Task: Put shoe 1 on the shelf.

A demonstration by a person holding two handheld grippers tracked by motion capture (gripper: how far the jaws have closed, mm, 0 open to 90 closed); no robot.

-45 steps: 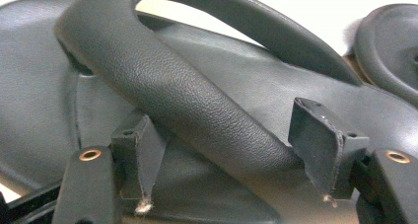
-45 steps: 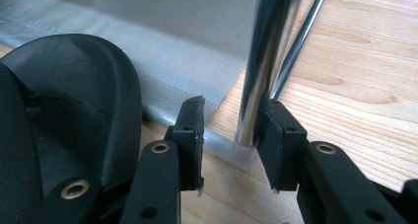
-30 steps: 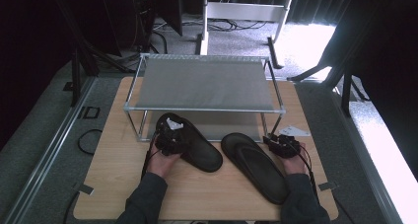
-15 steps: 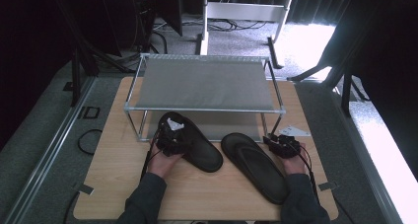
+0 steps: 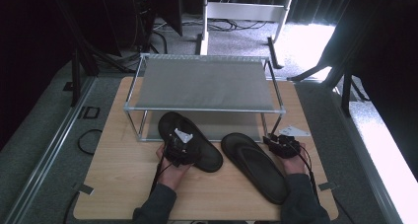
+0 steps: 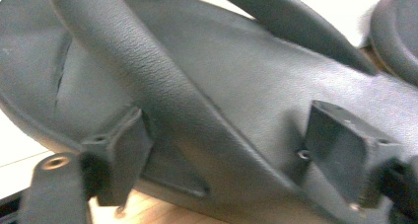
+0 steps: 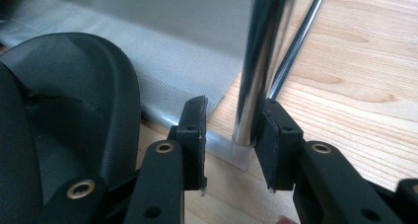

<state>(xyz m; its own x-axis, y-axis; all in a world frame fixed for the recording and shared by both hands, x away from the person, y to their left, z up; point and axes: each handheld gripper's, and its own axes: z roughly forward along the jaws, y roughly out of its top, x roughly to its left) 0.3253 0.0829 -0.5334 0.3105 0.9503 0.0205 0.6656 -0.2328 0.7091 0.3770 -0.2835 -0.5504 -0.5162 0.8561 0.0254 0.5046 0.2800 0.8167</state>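
Two black rubber flip-flops (image 5: 190, 141) lie on the pale wooden table (image 5: 113, 179) before the two-tier metal shoe rack (image 5: 204, 83), unmoved since a second ago: the left gripper (image 5: 178, 147) straddles one's strap, jaws apart, the right gripper (image 7: 229, 135) waits open beside the rack's chrome leg (image 7: 254, 86), so lifting hasn't begun.

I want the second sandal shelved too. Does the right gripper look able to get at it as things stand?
Probably yes. The right gripper sits open just beside the right sandal's toe end, with nothing between them. Its jaws now face the rack's leg, so it would need to turn towards the sandal first.
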